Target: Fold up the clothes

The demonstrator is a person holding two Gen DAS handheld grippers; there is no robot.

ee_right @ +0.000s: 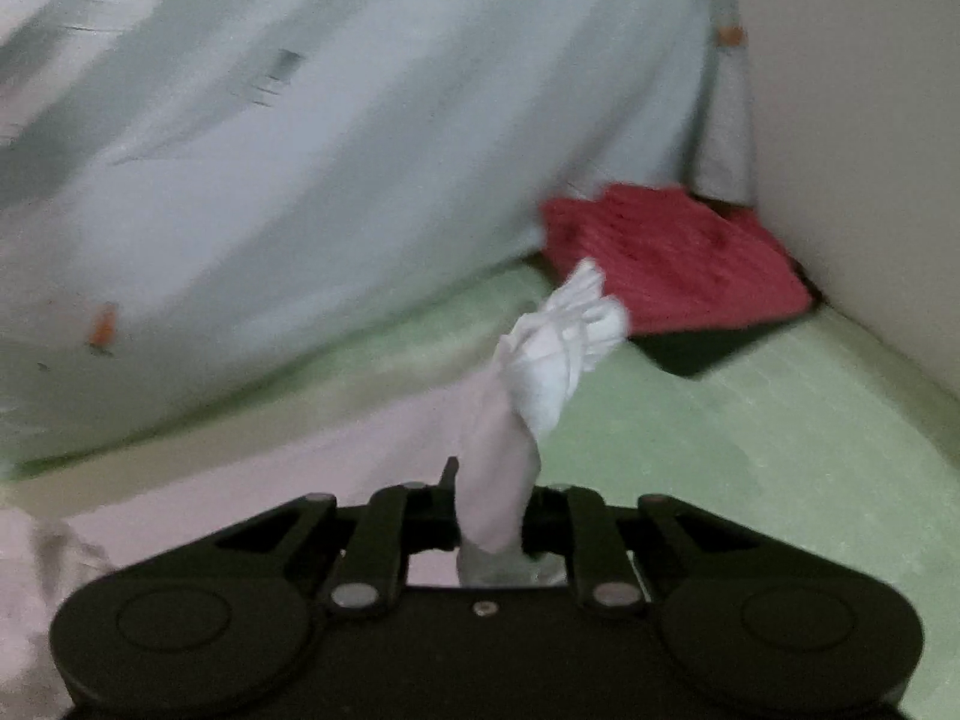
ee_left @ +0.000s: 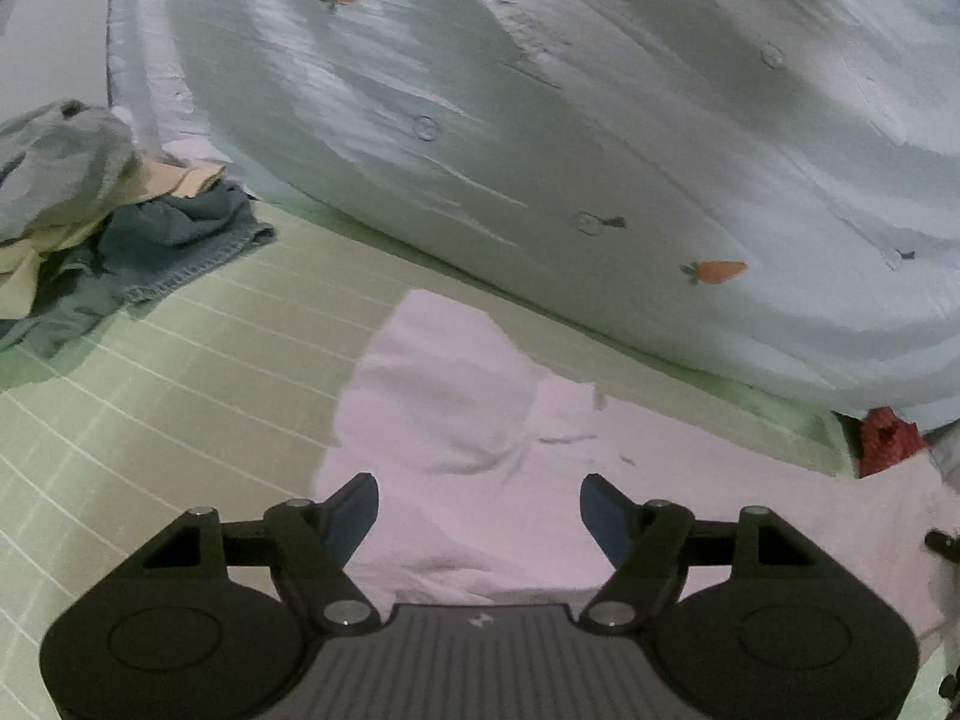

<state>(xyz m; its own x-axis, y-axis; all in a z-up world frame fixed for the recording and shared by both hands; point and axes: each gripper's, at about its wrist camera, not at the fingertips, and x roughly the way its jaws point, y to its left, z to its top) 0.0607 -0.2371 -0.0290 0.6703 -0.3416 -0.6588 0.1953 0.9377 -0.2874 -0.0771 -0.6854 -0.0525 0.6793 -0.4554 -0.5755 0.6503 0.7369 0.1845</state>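
My light is dim and soft, my right view is smeared with blur, and both pictures bend with black corners.

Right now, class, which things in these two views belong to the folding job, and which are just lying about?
In the job:
- pale pink cloth garment
- right gripper, shut on a bunched end of it
- left gripper, open above it

Lying about:
- red ribbed folded cloth
- heap of blue, cream and grey clothes
- white carrot-print quilt
- green striped sheet

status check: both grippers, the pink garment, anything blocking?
Left gripper open, over the pink garment, nothing pinched. Right gripper shut on a bunched edge of it. Red folded cloth and clothes pile off to the sides, not in the way.
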